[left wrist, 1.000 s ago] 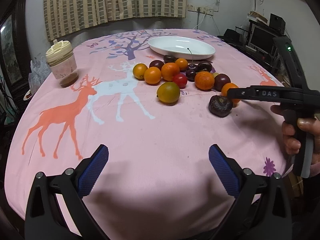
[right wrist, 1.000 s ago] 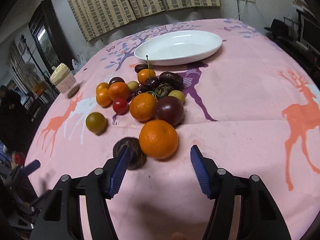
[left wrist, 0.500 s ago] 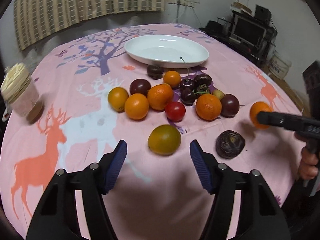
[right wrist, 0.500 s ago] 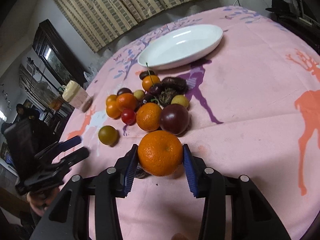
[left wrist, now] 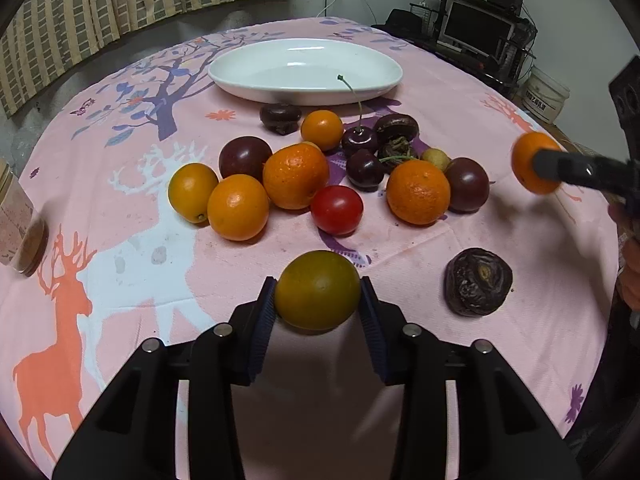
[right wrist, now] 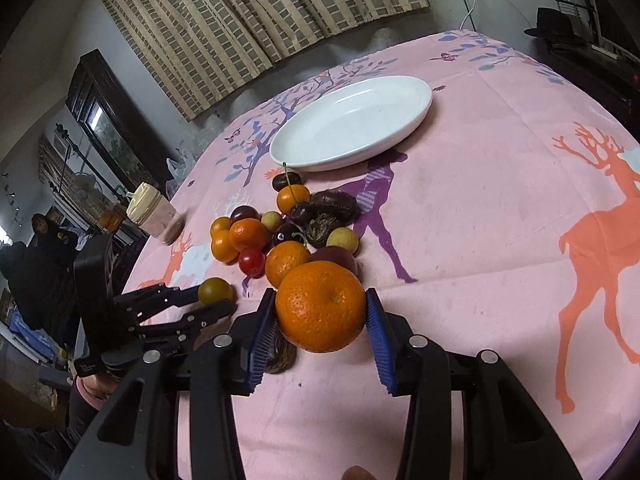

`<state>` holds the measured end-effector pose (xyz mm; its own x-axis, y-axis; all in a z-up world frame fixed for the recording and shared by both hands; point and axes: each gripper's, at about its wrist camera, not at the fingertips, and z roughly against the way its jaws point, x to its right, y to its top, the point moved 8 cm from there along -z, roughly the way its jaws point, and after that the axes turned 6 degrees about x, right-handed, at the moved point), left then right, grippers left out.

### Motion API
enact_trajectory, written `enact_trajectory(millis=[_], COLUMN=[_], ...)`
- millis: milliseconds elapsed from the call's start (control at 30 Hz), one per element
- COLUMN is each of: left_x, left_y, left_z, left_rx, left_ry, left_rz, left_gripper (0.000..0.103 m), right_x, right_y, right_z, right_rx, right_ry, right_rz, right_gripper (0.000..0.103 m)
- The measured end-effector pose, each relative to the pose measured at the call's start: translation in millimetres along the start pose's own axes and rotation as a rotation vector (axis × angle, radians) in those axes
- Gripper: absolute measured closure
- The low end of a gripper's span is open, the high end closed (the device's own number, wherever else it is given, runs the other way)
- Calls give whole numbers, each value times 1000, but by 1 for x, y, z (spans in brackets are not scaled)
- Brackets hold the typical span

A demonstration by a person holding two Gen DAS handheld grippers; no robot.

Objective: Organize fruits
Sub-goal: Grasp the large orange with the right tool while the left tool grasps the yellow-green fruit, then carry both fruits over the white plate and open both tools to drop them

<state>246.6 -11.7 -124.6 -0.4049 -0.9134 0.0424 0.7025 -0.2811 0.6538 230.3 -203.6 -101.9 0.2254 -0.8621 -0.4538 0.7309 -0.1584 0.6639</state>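
Both my jaws grip round fruit: left gripper squeezes the green-yellow fruit near the counter's front edge; right gripper clamps the orange, stem dimple facing up.

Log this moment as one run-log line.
left gripper: shut on yellow-green fruit | right gripper: shut on orange, lifted | white plate: empty | other fruits: on tablecloth
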Motion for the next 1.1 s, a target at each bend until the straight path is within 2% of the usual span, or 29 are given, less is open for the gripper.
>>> enact_trajectory(millis=[100, 200, 267, 367, 467, 600, 800, 833, 867, 967, 1000, 1033, 1100], left_x=[-3, -12, -19, -27, -40, -57, -73, -74, -74, -73, -73, -72, -71], left_y=[24, 78, 119, 170, 201, 214, 203, 201, 201, 207, 209, 209, 203], left_z=[8, 12, 3, -32, -75, -121, -159, -161, -159, -131, -119, -104, -77], left_rx=[33, 115, 159, 154, 101, 27, -63, -68, -65, 10, 34, 58, 89], left_ry=[-37, -53, -37, -13, 34, 76, 78, 83, 84, 94, 97, 98, 101], left_rz=[9, 30, 46, 66, 81, 104, 149, 156, 164, 197, 203, 205, 207], left_gripper=[63, 63, 63, 63, 63, 63, 62, 58, 44, 20, 18, 14, 7], right_x=[1, 3, 3, 7, 15, 26, 35, 36, 36, 35, 34, 31, 25], right_y=[17, 46, 76, 118, 147, 159, 151, 150, 148, 146, 147, 150, 157], right_z=[-6, -18, -34, -68, -107, -155, -182, -184, -185, -183, -180, -174, -158], right_rx=[10, 32, 66, 90, 76, 8, -46, -51, -56, -58, -50, -28, 28], right_ry=[-4, -26, -48, -100, -164, -243, -262, -265, -266, -261, -253, -243, -246], right_rz=[12, 35, 59, 96, 137, 216, 236, 238, 237, 238, 233, 227, 223], right_gripper=[59, 59, 59, 59, 59, 58, 58, 58, 58, 57, 55, 43, 35])
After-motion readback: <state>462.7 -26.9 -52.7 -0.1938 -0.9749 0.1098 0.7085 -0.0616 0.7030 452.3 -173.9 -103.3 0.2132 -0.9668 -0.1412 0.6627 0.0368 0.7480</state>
